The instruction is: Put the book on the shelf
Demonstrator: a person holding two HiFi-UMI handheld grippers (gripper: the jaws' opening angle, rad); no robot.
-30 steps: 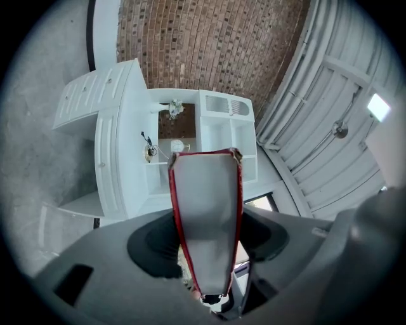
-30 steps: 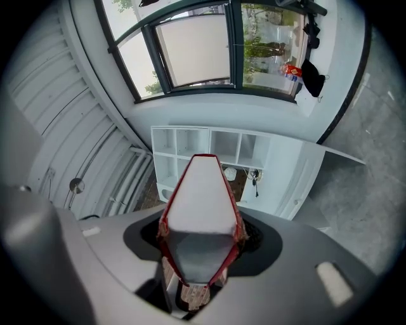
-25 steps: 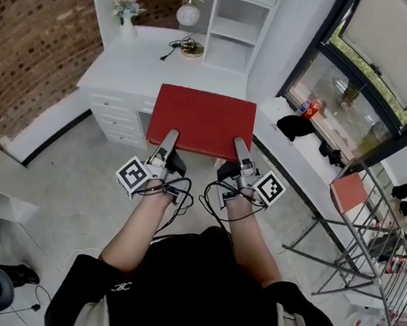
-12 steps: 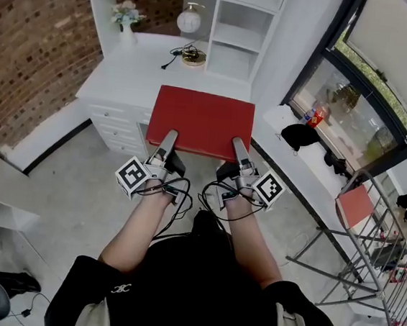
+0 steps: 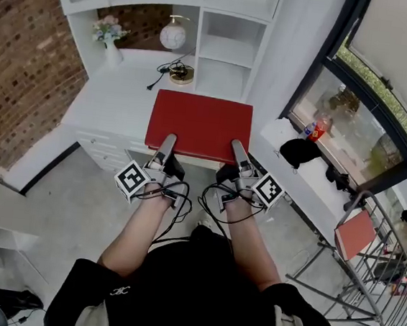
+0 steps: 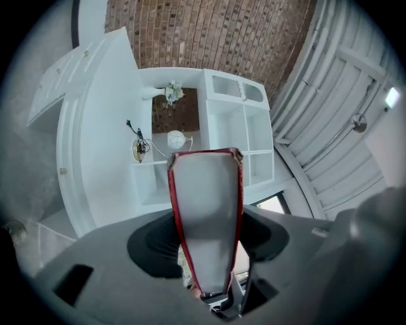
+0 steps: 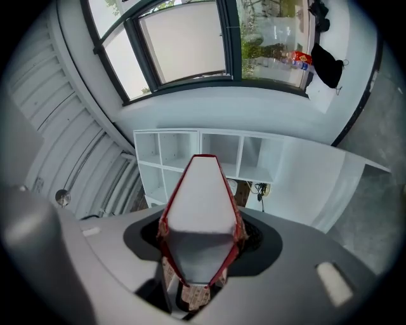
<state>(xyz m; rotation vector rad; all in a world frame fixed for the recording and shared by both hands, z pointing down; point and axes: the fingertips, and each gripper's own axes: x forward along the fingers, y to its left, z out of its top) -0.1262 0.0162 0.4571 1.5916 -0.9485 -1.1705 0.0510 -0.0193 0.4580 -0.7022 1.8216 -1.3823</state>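
The red book (image 5: 200, 126) lies flat in the air over the front edge of the white desk (image 5: 112, 106), its far edge towards the white shelf unit (image 5: 223, 45). My left gripper (image 5: 166, 146) is shut on the book's near left edge, and my right gripper (image 5: 238, 153) is shut on its near right edge. In the left gripper view the book's page edge and red covers (image 6: 206, 216) run out from between the jaws towards the open shelf compartments (image 6: 250, 136). The right gripper view shows the same book (image 7: 200, 212) clamped, with shelf compartments (image 7: 219, 152) beyond it.
On the desk stand a round white lamp (image 5: 173, 35), a vase of flowers (image 5: 109, 40) and a coil of cable (image 5: 173, 71). A windowsill at right carries a black cap (image 5: 299, 151) and a bottle (image 5: 317, 127). A metal rack (image 5: 371, 249) is at far right, a brick wall (image 5: 20, 52) at left.
The book and both grippers have moved forward over the desk, closer to the shelf unit. Both grips on the book are unchanged.
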